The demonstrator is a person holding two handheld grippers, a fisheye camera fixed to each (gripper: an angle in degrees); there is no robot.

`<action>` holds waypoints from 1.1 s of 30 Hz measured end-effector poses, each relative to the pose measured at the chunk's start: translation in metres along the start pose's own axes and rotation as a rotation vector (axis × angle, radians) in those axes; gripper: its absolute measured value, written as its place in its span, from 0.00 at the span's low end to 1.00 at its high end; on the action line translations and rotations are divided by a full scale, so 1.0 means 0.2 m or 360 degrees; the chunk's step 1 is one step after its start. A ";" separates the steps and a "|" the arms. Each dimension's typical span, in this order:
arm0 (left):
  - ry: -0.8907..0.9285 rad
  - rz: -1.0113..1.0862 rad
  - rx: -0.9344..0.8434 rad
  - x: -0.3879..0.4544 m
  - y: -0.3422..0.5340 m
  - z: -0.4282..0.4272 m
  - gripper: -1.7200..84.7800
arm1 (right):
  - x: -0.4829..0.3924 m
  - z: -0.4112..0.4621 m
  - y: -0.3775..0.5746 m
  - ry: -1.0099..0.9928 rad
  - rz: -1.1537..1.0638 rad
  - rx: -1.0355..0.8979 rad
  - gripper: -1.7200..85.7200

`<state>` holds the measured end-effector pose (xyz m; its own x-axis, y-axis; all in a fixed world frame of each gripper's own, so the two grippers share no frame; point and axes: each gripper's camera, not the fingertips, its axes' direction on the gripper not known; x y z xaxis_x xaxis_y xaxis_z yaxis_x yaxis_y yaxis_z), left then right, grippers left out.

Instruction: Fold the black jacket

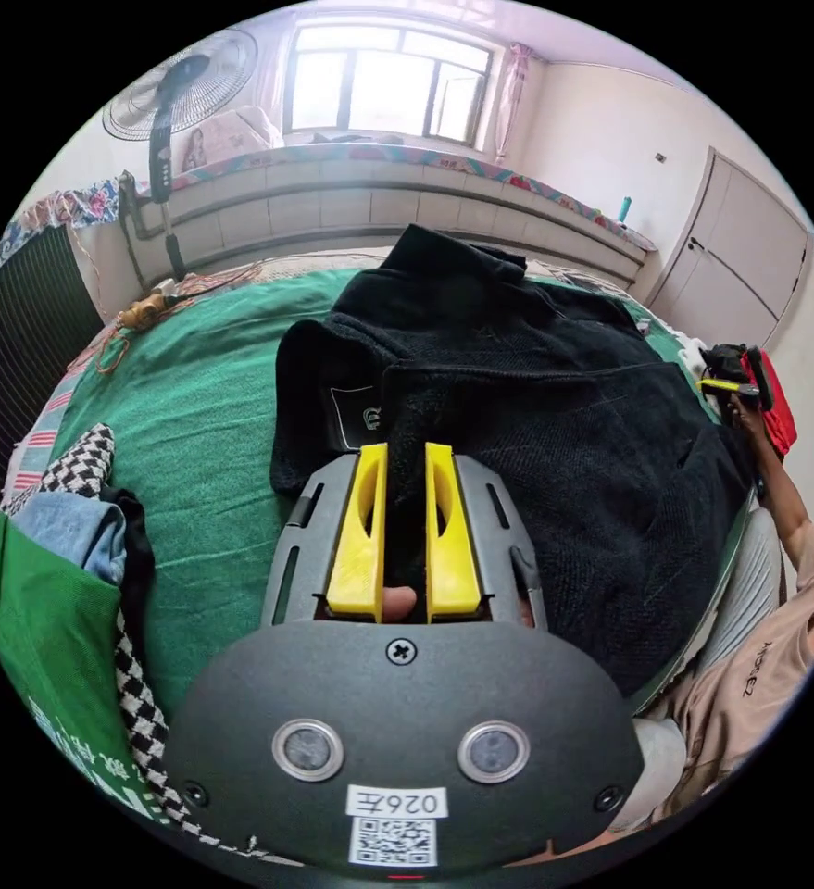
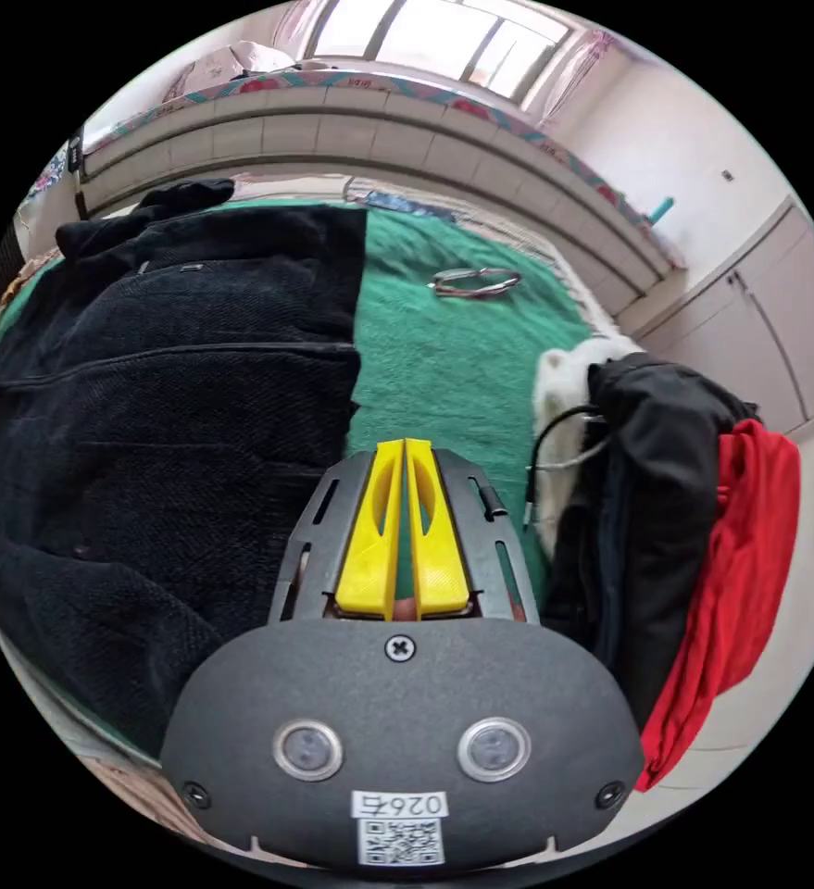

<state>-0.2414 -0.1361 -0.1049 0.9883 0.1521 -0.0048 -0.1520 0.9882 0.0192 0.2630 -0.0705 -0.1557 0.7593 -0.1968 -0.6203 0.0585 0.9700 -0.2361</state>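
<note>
Jacket (image 1: 555,435) is thick, soft, fairly heavy, likely limp; grab at hems. Left gripper (image 1: 405,463) narrow, pinching a jacket fold. Right gripper (image 2: 405,460) nearly closed, empty over bed (image 2: 453,352).

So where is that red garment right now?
In the right gripper view, the red garment hangs at the right edge, draped beside a dark coat off the green blanket.
</note>
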 end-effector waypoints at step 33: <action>-0.0227 0.0906 0.0379 1.59 1.31 -0.54 0.19 | 0.48 -0.34 1.04 -0.1194 -0.0066 -0.0070 0.12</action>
<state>0.0315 0.1734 -0.2098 0.7469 0.6327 0.2045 -0.6647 0.7194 0.2016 0.3038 0.1036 -0.3149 0.9958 -0.0674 0.0620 0.0825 0.9542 -0.2877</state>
